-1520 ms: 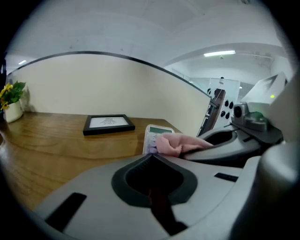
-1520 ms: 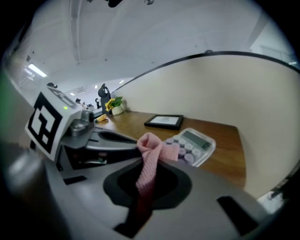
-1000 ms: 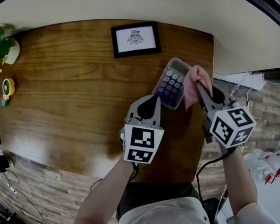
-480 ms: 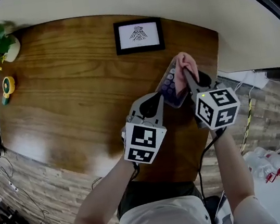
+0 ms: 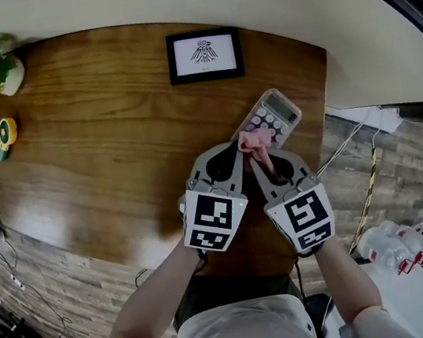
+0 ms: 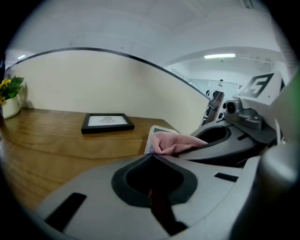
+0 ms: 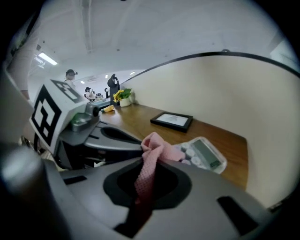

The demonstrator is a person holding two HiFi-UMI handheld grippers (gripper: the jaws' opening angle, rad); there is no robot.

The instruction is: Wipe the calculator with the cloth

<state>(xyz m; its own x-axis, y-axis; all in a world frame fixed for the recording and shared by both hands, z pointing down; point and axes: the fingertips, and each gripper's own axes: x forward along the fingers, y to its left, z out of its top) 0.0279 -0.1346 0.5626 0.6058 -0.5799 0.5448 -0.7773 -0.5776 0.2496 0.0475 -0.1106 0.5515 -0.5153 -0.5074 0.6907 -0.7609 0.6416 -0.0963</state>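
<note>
We are clamping cloth in right gripper to rub calculator; left gripper, jaws together, probably steadying it.

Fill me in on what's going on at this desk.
A person is working over a wooden table with a two-jaw gripper in each hand. The right gripper is shut on a pink cloth and holds it against the near end of the calculator, so the wiping is under way. The left gripper has its jaws together, with the tips at the calculator's near corner. Whether it actually pinches that corner cannot be told. A framed picture lies further back, untouched.
</note>
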